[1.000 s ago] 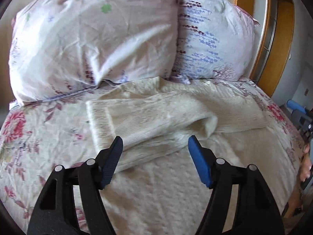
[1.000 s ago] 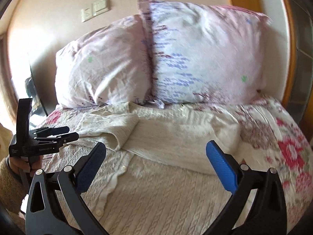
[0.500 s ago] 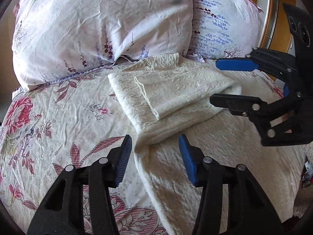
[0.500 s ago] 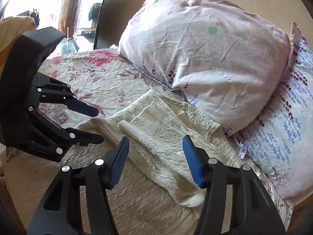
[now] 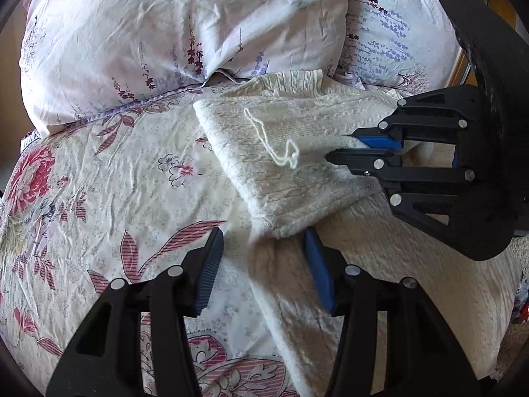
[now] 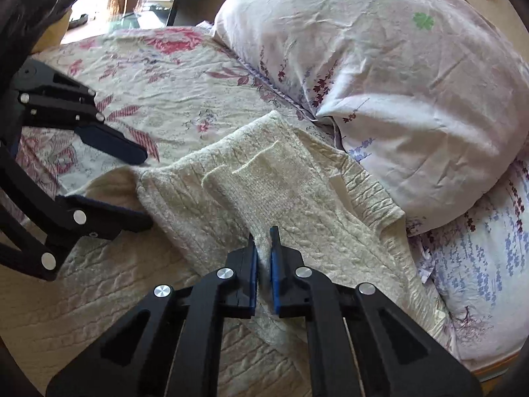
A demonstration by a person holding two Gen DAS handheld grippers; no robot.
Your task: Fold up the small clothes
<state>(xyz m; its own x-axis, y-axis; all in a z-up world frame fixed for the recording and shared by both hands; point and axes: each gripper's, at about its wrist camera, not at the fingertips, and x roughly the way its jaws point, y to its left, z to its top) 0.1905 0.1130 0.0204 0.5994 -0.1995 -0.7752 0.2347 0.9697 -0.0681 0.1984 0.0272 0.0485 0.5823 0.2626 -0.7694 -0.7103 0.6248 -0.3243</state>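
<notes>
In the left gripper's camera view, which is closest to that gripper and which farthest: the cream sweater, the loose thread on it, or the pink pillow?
1. Cream sweater: its folded corner sits between the left gripper's fingers.
2. Loose thread: farther up, on the folded sleeve.
3. Pink pillow: farthest, at the bed's head.

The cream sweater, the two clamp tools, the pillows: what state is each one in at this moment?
Cream knit sweater: lying on the bed, sleeve folded across its body.
Right gripper: fingers just closed, pinching the sweater's folded sleeve.
Left gripper: open, fingers straddling the sweater's edge.
Pillows: propped at the head, wrinkled.
Floral bedsheet: spread, creased.
</notes>
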